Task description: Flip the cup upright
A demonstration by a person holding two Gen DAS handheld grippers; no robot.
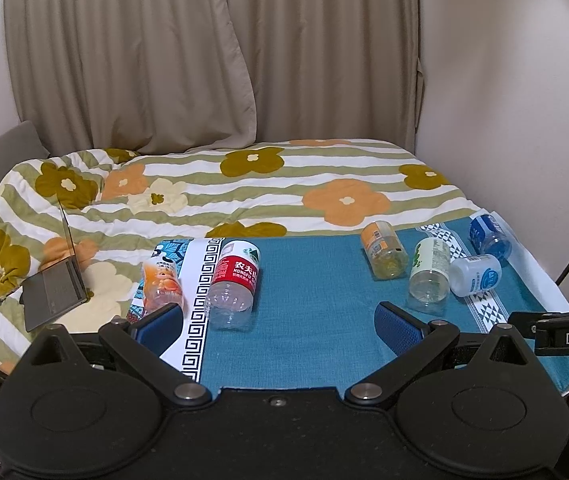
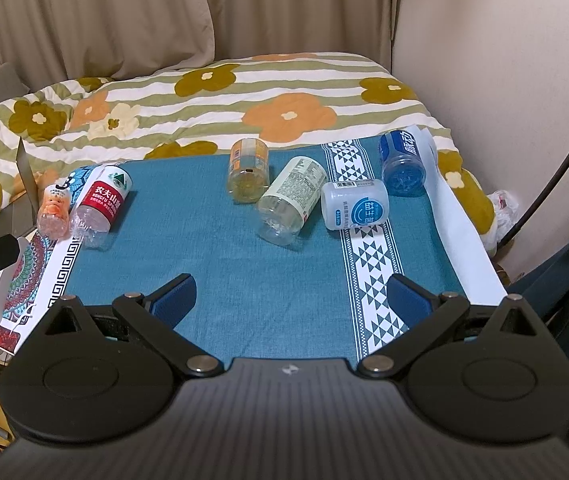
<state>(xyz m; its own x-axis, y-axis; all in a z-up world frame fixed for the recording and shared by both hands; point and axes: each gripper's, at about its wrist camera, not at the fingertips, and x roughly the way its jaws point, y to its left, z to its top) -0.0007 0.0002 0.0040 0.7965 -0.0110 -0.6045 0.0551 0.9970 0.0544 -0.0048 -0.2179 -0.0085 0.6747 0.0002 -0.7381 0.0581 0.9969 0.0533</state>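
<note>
The left claw [image 1: 278, 322] hangs wide and holds nothing, its blue ribbed pads [image 1: 398, 330] spread above the near edge of the counter, which is draped in a teal woven cloth [image 1: 304, 300]. The right claw [image 2: 290, 298] is likewise wide and empty over the same cloth. Six cut-off plastic bottle cups all lie on their sides. At the left edge, the orange-label cup [image 1: 161, 282] lies touching the red-label cup [image 1: 233, 282], clear and ribbed at its base, over a white Greek-key border [image 1: 196, 320]. Nothing stands between either claw and the cups. Toward the right, the amber cup [image 2: 247, 170] lies just beside the pale green-label cup [image 2: 290, 200], which touches the frosted white cup [image 2: 354, 204] resting on a triangle-patterned band [image 2: 368, 264]. The blue cup [image 2: 402, 162] lies farthest right, near the cloth's white edge. Beyond the counter is a bed under a soft striped quilt [image 1: 244, 188] with orange and olive flowers, where an open grey laptop [image 1: 58, 284] sits at the left. Beige curtains [image 1: 204, 52] hang behind.
</note>
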